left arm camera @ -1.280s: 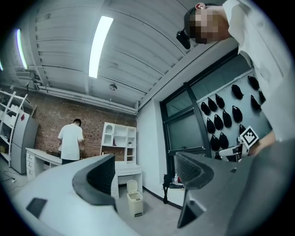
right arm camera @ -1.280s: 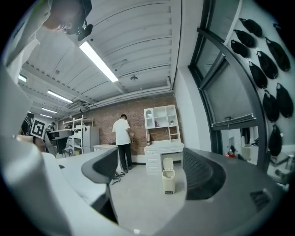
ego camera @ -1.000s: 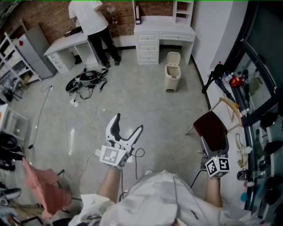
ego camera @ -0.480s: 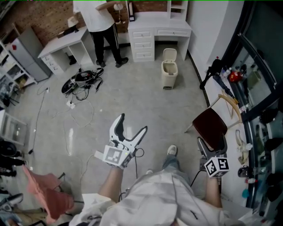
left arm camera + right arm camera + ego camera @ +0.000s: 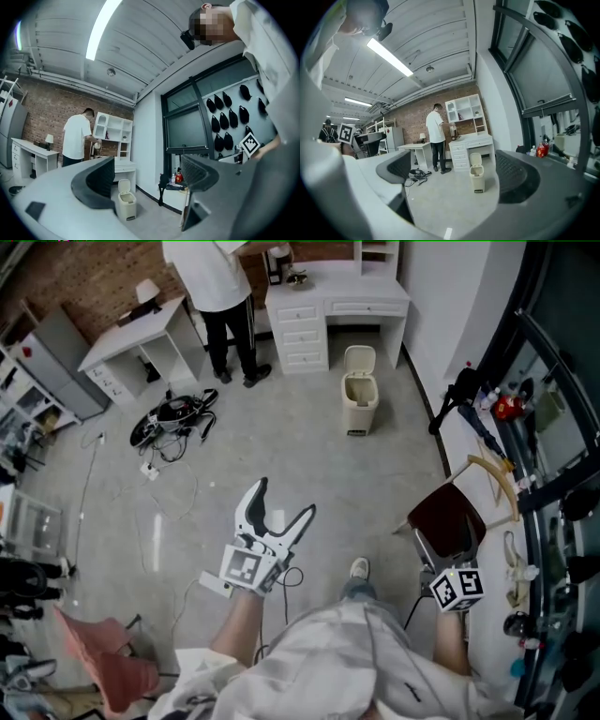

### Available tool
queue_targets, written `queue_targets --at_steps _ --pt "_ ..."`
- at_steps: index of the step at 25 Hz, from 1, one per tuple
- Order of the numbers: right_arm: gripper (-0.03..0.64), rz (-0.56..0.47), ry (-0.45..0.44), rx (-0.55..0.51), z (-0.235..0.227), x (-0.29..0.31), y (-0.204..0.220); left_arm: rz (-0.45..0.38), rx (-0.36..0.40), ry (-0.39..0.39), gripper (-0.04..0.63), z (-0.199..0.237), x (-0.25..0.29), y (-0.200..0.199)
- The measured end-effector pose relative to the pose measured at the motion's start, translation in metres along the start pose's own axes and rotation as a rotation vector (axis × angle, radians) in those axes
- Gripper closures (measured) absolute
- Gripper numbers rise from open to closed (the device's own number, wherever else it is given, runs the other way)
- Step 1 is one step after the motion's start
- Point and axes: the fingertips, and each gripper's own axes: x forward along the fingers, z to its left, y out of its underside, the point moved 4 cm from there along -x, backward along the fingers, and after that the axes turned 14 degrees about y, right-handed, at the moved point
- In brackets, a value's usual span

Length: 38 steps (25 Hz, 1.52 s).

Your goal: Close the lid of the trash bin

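**Approach phase: both grippers open and empty, bin far ahead**

The bin (image 5: pixel 360 395) stands on the floor by the far wall, just beside the right end of the white desk (image 5: pixel 337 304) and well apart from the operator. Its lid (image 5: pixel 359 357) is raised and leans back toward the wall, so the closing step is judged not yet begun.

The left gripper (image 5: pixel 284 498) is held out in front, roughly level, with its jaws spread wide and nothing between them. In the left gripper view the bin (image 5: pixel 125 206) shows low in the gap, far beyond the tips.

The right gripper (image 5: pixel 454 174) is carried low at the operator's right side, next to the chair (image 5: pixel 448 517). The head view shows only its marker cube (image 5: pixel 457 587). Its jaws have just been opening and now stand wide apart, with nothing in them. The bin (image 5: pixel 476 179) and its upright lid (image 5: pixel 475 159) appear in the gap, but at a distance.

Both tools point toward the bin, probably because the operator is walking up to it. The open jaws suit a push more than a grasp, since a lid tilted back likely needs only to be tipped forward from its top edge.

Things to mind on the way are the cables (image 5: pixel 173 413) on the floor to the left and the person (image 5: pixel 217 282) standing at the desk near the bin.
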Motion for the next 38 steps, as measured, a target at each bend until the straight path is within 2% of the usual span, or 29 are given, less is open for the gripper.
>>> queue_targets --at_steps 12,16,21,26,32,38 --pt "0.064 0.031 -0.087 0.01 -0.084 0.149 -0.032 0.009 -0.018 -0.043 0.172 0.05 0.166 0.011" --pt "0.064 0.035 -0.117 -0.002 -0.1 0.182 -0.039 0.01 -0.016 -0.06 0.172 0.063 0.2 0.013" --pt "0.064 0.031 -0.142 -0.001 -0.11 0.217 -0.048 0.012 0.006 -0.039 0.172 0.073 0.23 0.016" --pt "0.064 0.037 -0.151 0.008 -0.11 0.245 -0.048 0.013 -0.012 -0.041 0.172 0.097 0.25 0.016" --pt "0.064 0.033 -0.131 0.019 -0.108 0.304 -0.048 0.0 -0.028 -0.012 0.173 0.15 0.288 0.035" --pt "0.064 0.027 -0.108 0.024 -0.094 0.399 -0.064 -0.006 -0.048 0.019 0.173 0.237 0.342 0.043"
